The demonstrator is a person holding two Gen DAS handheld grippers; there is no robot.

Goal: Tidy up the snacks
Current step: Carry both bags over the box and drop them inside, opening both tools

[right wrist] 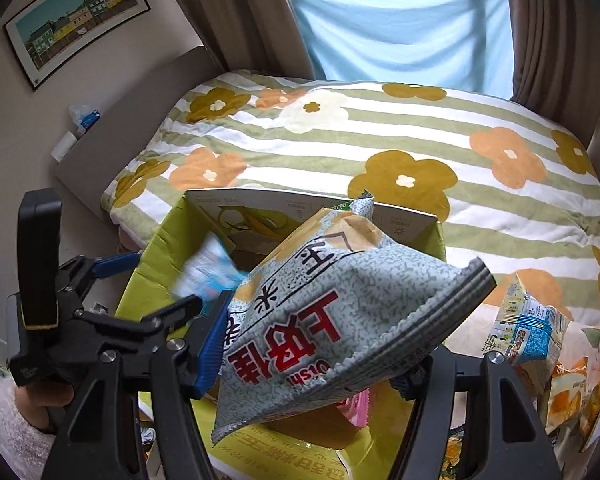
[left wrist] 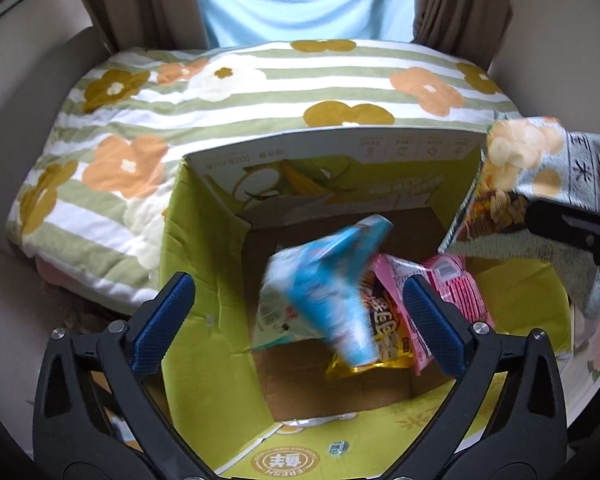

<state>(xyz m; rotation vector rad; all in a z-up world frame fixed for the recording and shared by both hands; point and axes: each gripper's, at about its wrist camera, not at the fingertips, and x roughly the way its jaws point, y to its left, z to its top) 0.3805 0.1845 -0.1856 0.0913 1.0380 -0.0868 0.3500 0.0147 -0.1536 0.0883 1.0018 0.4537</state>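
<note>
The left gripper (left wrist: 300, 320) gapes wide above the open box (left wrist: 204, 264), a blurred blue packet (left wrist: 328, 280) between its walls. The right gripper (right wrist: 312, 364) clamps a grey chip bag (right wrist: 340, 320) over the box's right edge, bed (right wrist: 380, 140) behind.

Green-striped floral blanket (left wrist: 228, 92), lime-green box (left wrist: 204, 264), blurred blue packet (left wrist: 332, 280).

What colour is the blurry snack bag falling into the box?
Bright blue and white snack bag, seen best in the left wrist view.
</note>
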